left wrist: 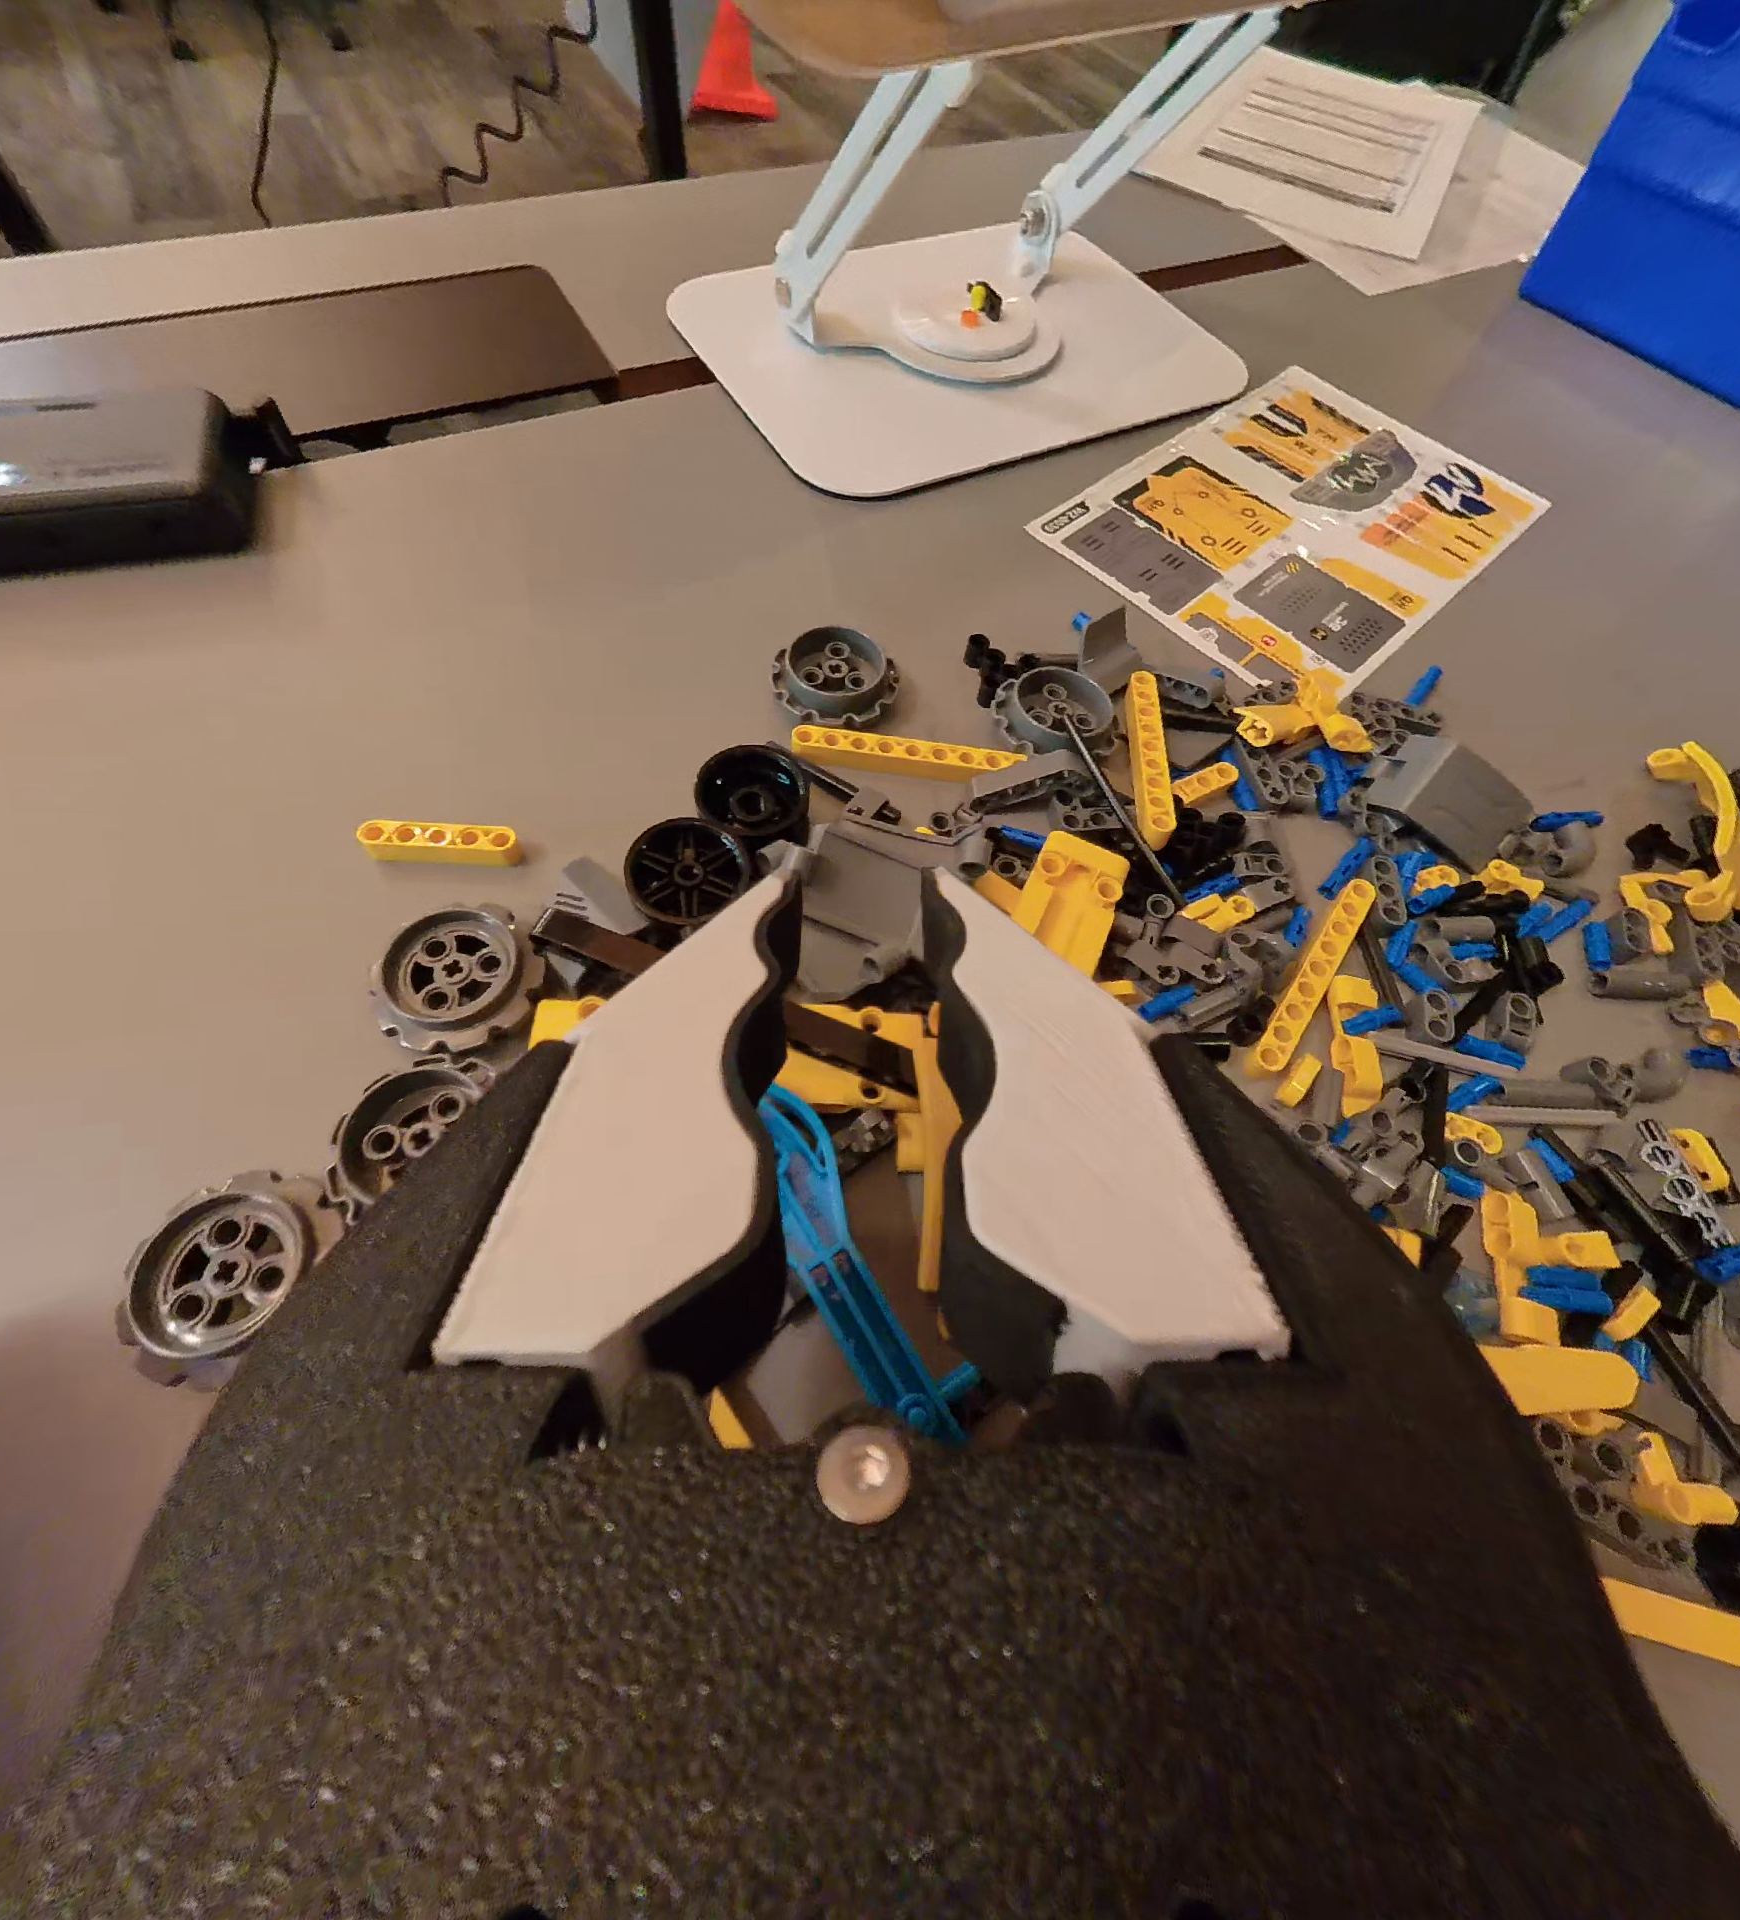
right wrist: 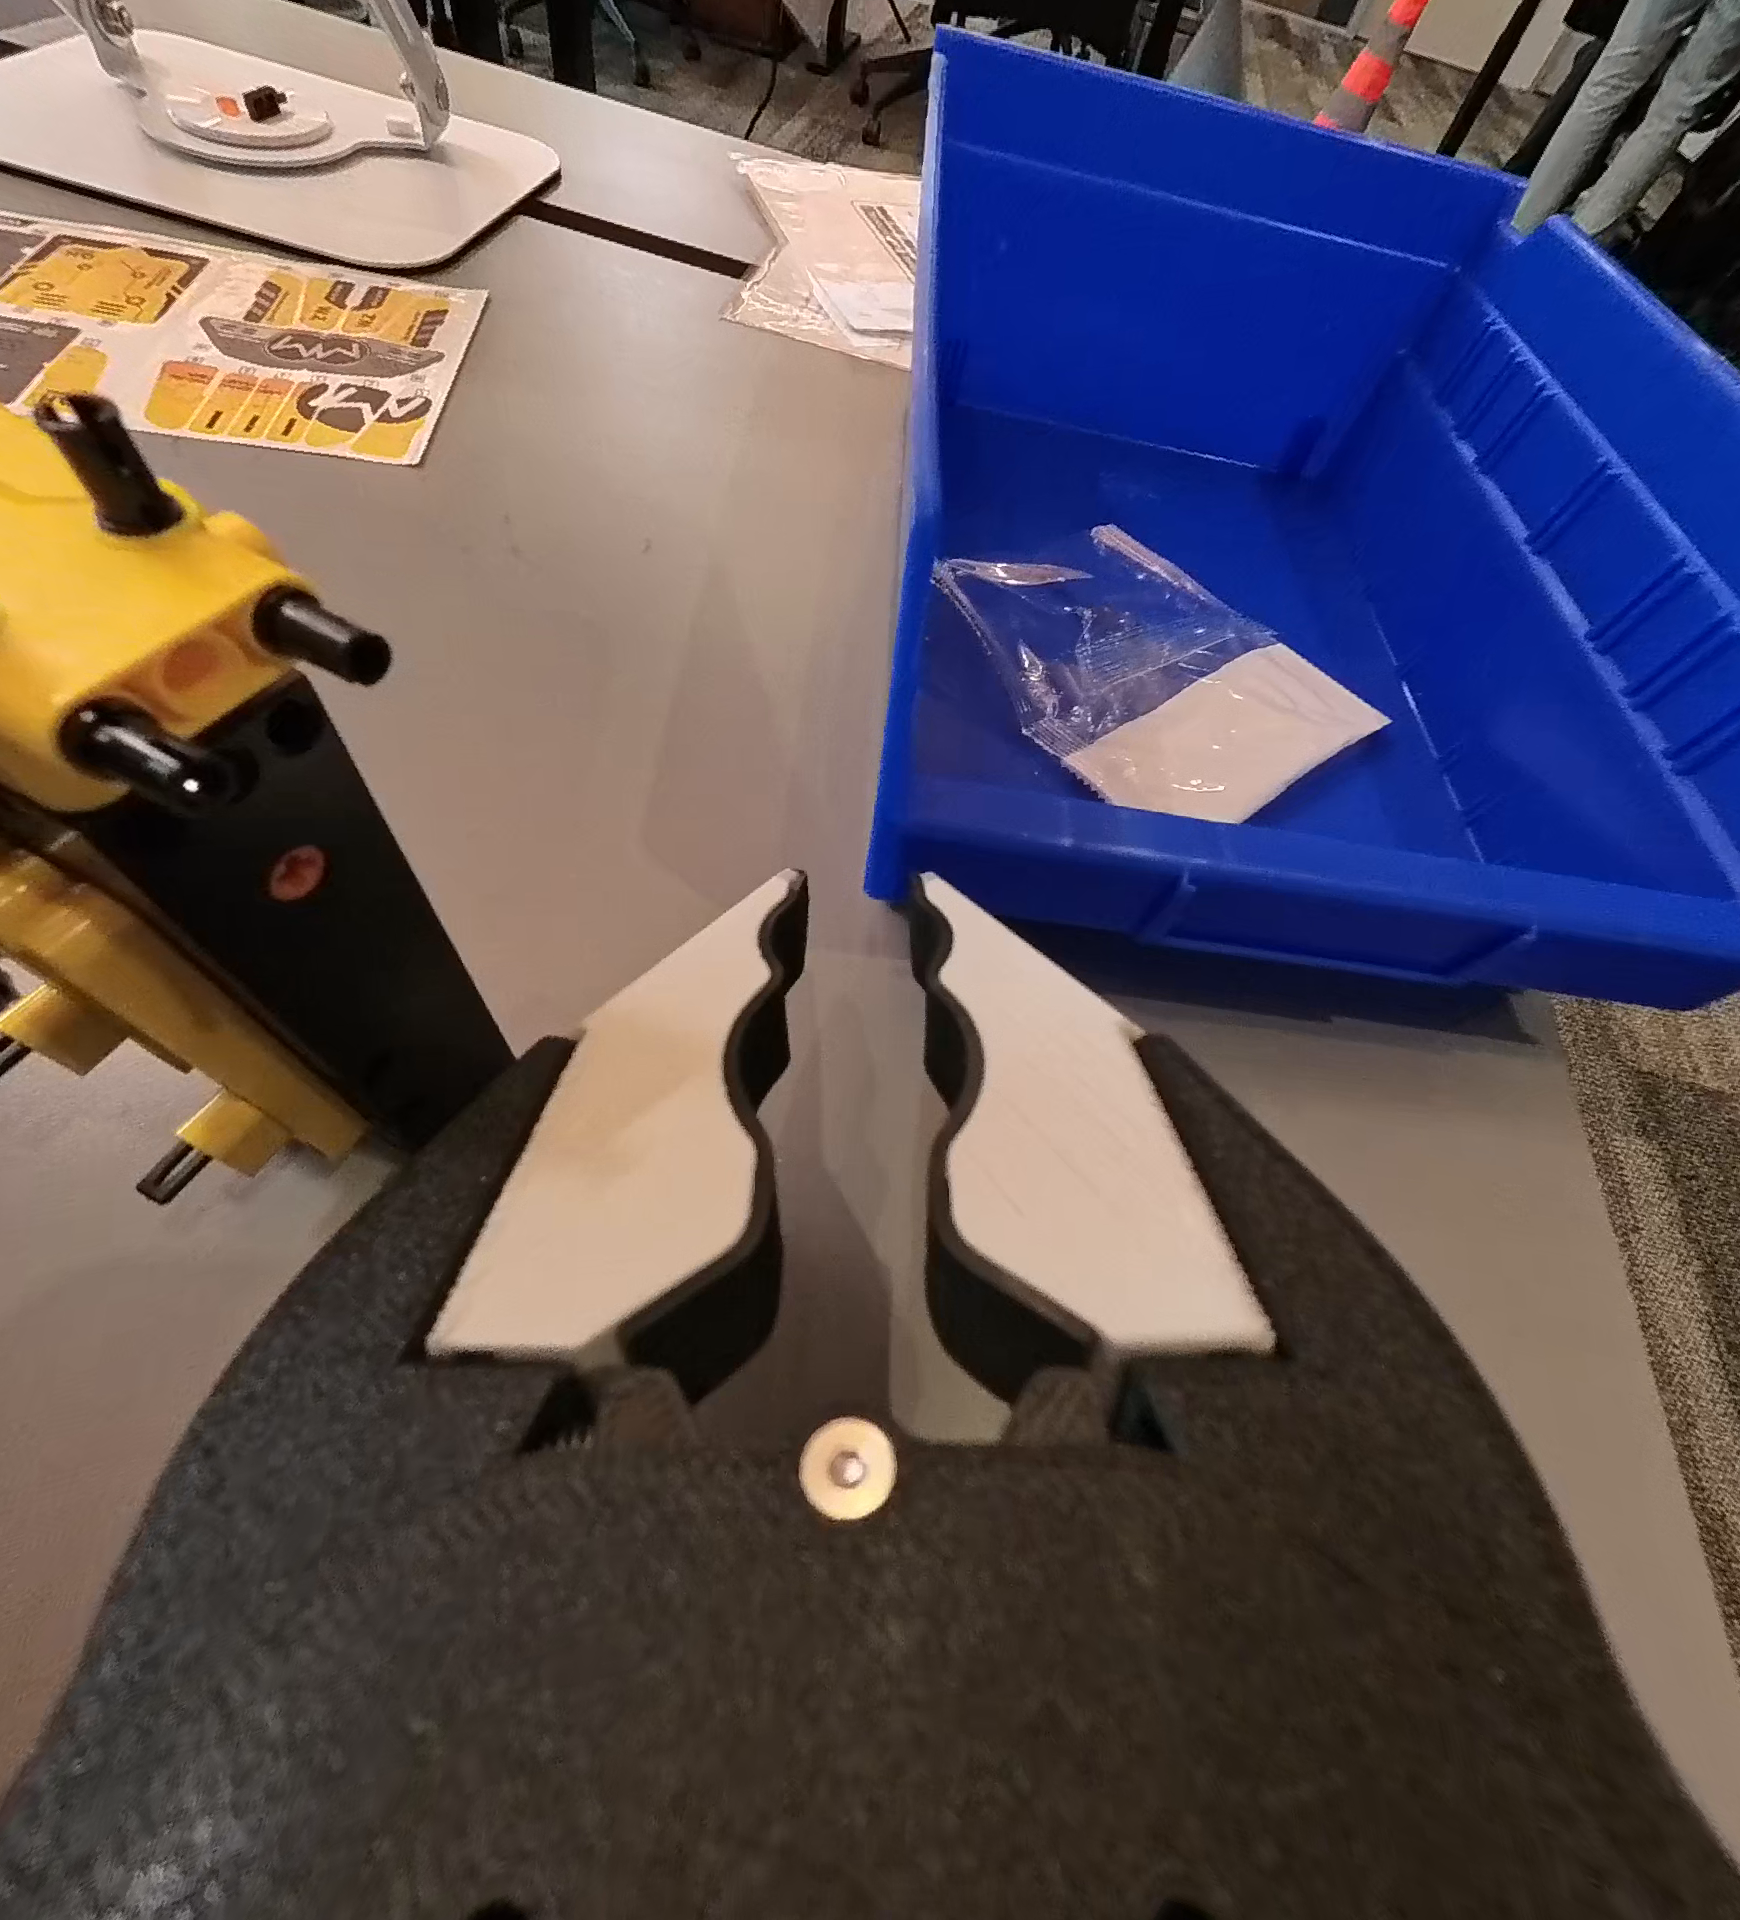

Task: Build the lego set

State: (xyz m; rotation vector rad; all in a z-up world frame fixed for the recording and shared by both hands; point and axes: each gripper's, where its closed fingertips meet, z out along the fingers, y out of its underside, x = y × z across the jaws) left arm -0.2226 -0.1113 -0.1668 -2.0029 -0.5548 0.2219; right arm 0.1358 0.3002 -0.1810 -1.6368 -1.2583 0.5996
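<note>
In the left wrist view my left gripper (left wrist: 861, 883) is open and empty, low over a pile of yellow, grey, blue and black building-toy pieces (left wrist: 1313, 987). A grey panel piece (left wrist: 855, 914) lies under the gap between its fingertips. A light blue piece (left wrist: 824, 1226) lies under the gap farther back. In the right wrist view my right gripper (right wrist: 855, 894) is open and empty over bare table, just off the near left corner of a blue bin (right wrist: 1261, 894). A partly built yellow and black model (right wrist: 118, 675) with black pegs stands close on its left.
Grey wheel hubs (left wrist: 455, 971) and black wheels (left wrist: 684, 868) lie left of the pile, with a lone yellow beam (left wrist: 437, 840). A sticker sheet (left wrist: 1292, 520), a white stand base (left wrist: 949, 416) and a black box (left wrist: 66, 488) lie beyond. The bin holds a clear bag (right wrist: 1157, 675). The table ends at carpet (right wrist: 1697, 1247). Left tips to right tips: about 55 cm.
</note>
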